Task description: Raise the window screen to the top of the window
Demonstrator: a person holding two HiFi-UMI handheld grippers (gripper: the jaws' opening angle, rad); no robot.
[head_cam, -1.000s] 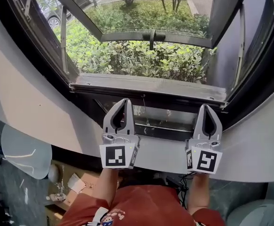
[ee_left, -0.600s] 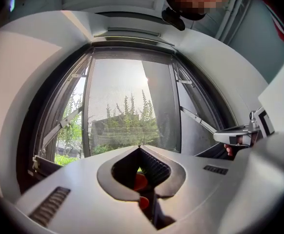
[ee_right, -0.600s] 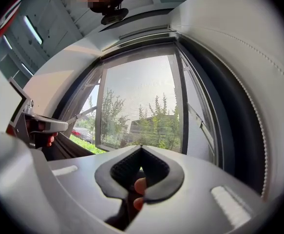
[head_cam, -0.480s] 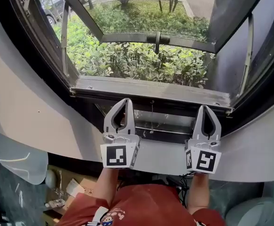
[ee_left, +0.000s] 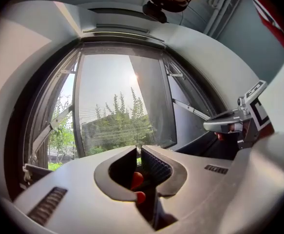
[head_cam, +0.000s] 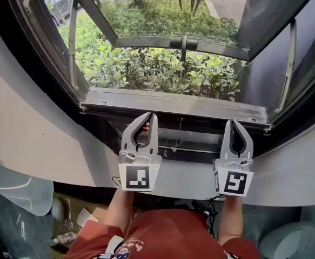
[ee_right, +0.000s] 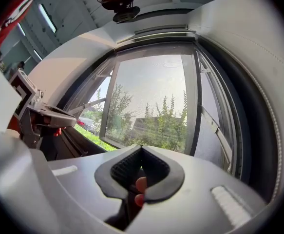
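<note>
Jaws of the left gripper [head_cam: 149,115] were parting on nothing; the right gripper [head_cam: 236,122] was closed, empty. The window screen's bottom bar [head_cam: 173,104] (apparently fully lowered) ran crosswise just beyond both tips.

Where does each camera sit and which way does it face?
Head view: on the person's head, steeply down at the window sill; shows forearms, red shirt, left gripper, right gripper.
Left gripper view: on the left gripper, facing the open window sash; jaws opening, nothing between; right gripper at right.
Right gripper view: on the right gripper, facing that sash; jaws together; left gripper at left.
Shared: both gripper views show the sash and the head camera above.
</note>
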